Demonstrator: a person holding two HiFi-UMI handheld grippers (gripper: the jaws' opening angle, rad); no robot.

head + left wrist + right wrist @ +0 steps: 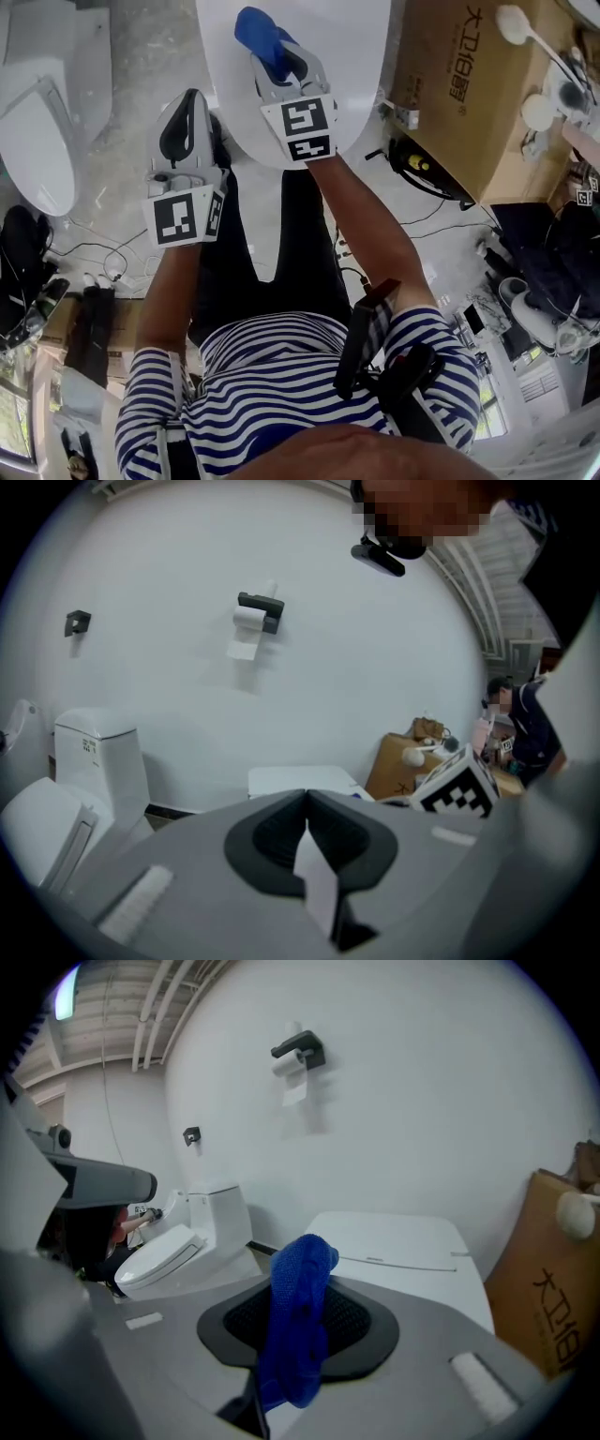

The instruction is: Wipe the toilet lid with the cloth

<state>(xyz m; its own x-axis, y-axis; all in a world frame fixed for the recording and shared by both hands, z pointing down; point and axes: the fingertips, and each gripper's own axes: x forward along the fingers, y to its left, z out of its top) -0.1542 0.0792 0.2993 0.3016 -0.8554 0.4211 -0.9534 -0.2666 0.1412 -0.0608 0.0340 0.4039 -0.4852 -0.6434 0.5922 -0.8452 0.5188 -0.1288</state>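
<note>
In the head view the white toilet lid (pixel 361 56) lies closed at the top middle. My right gripper (pixel 281 58) hovers over its near part, shut on a blue cloth (pixel 262 37) that bulges out past the jaw tips. The right gripper view has the blue cloth (pixel 298 1316) hanging between the jaws, with the toilet lid (pixel 394 1241) just ahead and below. My left gripper (pixel 192 101) is held left of the lid's near edge, shut with nothing in it. The left gripper (pixel 307 801) points toward the wall, the lid (pixel 300 780) showing just beyond its jaws.
A second white toilet (pixel 37 141) stands to the left. A cardboard box (pixel 478 94) with brushes on top sits to the right of the lid. Cables (pixel 103 262) and gear litter the floor on both sides. A toilet-roll holder (pixel 300 1054) hangs on the wall.
</note>
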